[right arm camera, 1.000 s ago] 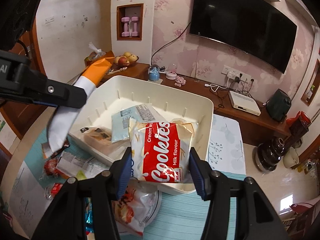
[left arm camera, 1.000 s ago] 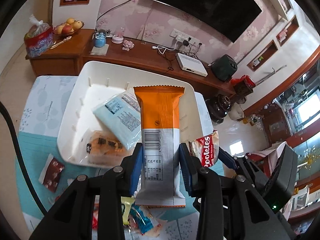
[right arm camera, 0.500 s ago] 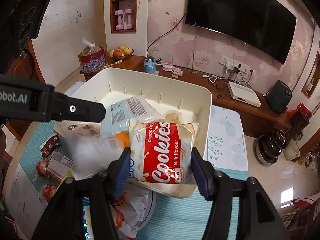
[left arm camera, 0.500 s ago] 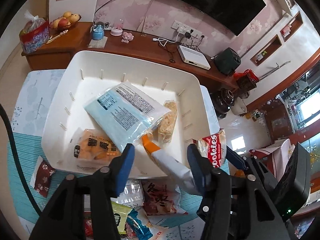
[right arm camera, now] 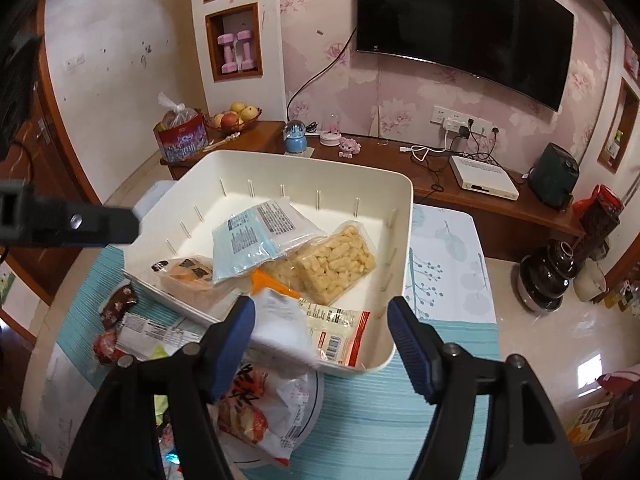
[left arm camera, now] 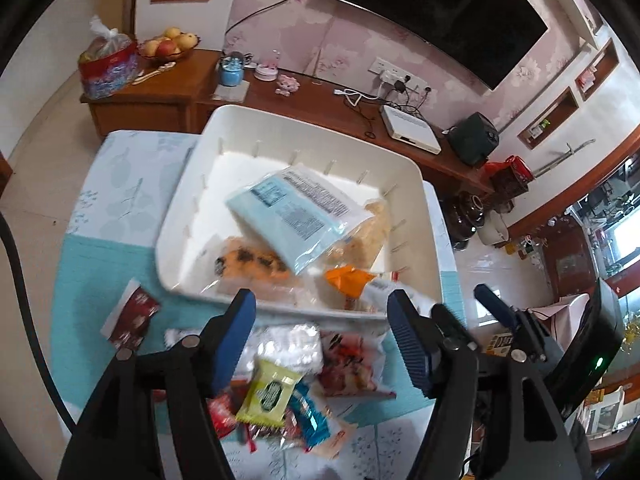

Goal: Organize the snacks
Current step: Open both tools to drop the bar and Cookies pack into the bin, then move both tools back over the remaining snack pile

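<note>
From the left wrist camera I see the counter (left arm camera: 80, 264) under a teal and pale leaf-print cloth, with the white bin (left arm camera: 404, 248) at twelve o'clock from my left claw (left arm camera: 322, 312). That claw stands wide apart with nothing between its pads. Inside the bin a pale blue packet (left arm camera: 288, 216) leans over an orange-printed pack (left arm camera: 252, 262), and the orange-and-white wrapper (left arm camera: 360, 282) lies against the near wall at one o'clock. Loose snacks (left arm camera: 280, 384) crowd the cloth just below the bin's near rim; a dark red sachet (left arm camera: 130, 316) lies apart at nine o'clock. Beyond the bin runs a wooden sideboard (left arm camera: 320, 104) below a wall television (left arm camera: 436, 12).

From the right wrist camera my right claw (right arm camera: 322, 316) is also spread, gripping nothing. The red cookie packet (right arm camera: 336, 332) lies back-up in the bin's near corner at twelve o'clock, beside a clear bag of puffed sticks (right arm camera: 336, 264). Open cloth stretches at three o'clock, to the counter's edge and then tiled floor (right arm camera: 532, 344); the left gripper's arm (right arm camera: 68, 220) reaches in at ten o'clock.
</note>
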The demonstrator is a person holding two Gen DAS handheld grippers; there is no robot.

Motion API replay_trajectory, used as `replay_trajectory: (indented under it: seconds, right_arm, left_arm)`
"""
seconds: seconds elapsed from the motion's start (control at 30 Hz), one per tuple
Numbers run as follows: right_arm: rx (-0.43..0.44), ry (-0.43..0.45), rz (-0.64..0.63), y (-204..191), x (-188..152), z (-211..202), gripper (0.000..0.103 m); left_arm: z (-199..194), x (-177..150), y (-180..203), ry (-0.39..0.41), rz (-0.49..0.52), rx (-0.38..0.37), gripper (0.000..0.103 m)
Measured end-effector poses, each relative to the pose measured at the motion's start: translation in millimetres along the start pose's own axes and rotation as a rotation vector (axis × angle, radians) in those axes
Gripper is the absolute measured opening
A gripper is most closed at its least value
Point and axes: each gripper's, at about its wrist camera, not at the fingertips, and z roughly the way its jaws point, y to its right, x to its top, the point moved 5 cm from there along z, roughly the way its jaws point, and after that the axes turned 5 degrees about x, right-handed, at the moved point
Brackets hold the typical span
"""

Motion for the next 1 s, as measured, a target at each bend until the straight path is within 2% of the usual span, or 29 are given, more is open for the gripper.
replay_trajectory:
  seconds: [0.27,0.5,0.63,1.0]
  right_arm:
    - [0.041,0.015,0.108,4.9,-14.2,-33.3,0.069]
    - [0.088,-0.004,0.190,5.2,-41.6,-58.9,0.069]
    - [0.110,-0.045,0.207,1.4,-66.7,-67.4,0.070]
    - [0.167,-0.117,0.188,-21.6,-128.3,-90.9,0.070]
  left_arm:
    - [-40.0,-41.0,-15.2,0.018,-0.020,0.055,0.067]
    - [-65.1,-85.0,-18.2,0.017,-0.022,0.096,0.067]
    - [-76.7,-111.8,-17.0,0.015,-0.020,0.124,0.070]
    - [-96.1,-178.8,-24.8,-0.026,-0.021,0.261,0.070]
